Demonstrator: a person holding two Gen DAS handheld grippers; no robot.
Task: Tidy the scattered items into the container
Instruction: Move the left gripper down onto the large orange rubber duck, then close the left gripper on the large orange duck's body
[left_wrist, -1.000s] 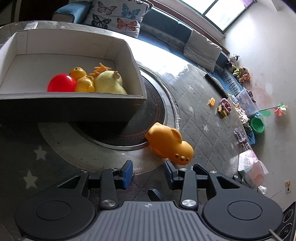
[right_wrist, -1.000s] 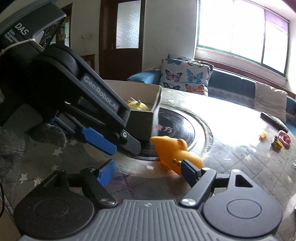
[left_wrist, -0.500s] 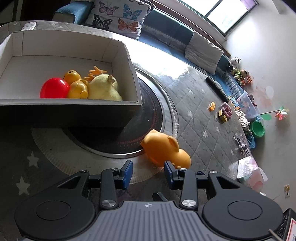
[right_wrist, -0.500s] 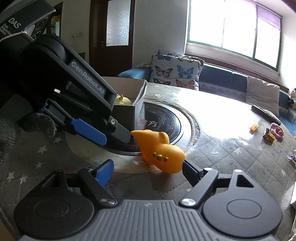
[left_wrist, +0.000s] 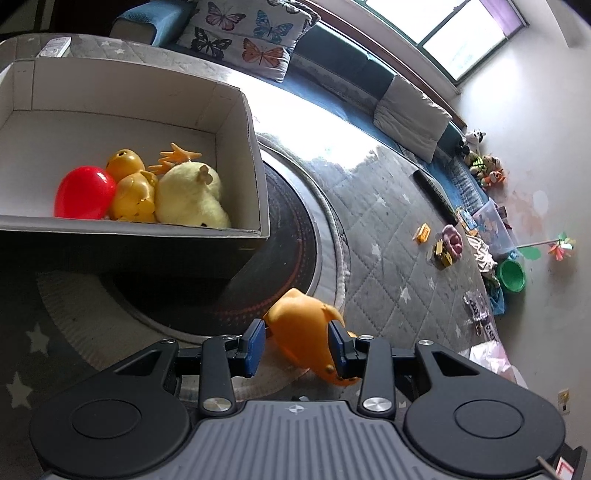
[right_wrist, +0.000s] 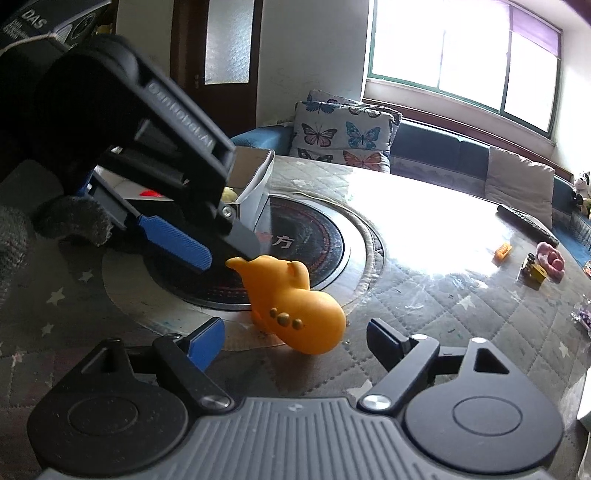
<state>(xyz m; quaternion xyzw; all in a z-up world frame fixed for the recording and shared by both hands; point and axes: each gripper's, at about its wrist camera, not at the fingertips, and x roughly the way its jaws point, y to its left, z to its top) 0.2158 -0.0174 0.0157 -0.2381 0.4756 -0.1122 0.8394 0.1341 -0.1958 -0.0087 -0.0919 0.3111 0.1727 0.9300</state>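
An orange rubber animal toy (left_wrist: 301, 332) lies on the quilted table beside the open cardboard box (left_wrist: 243, 155). My left gripper (left_wrist: 297, 349) is open and straddles the toy, with one blue pad on each side of it. In the right wrist view the left gripper (right_wrist: 227, 254) reaches down at the toy's (right_wrist: 295, 299) tail end. My right gripper (right_wrist: 295, 341) faces the toy's rounded end; its jaws are opening, stand wide and do not touch it. Inside the box lie a red ball (left_wrist: 85, 192), two yellow toys (left_wrist: 133, 195) and a pale plush (left_wrist: 188, 195).
A round black inset (left_wrist: 295, 236) sits under the box corner. Further right on the table are a small orange block (left_wrist: 423, 233), a pink toy (left_wrist: 453, 240), a yellow toy car (left_wrist: 443, 254) and a dark remote (left_wrist: 434, 192). A grey-gloved hand (right_wrist: 66, 221) holds the left gripper.
My left gripper has moved forward, so the orange toy now sits between its pads instead of ahead of them. The right gripper has come closer to the toy and spread its jaws wider.
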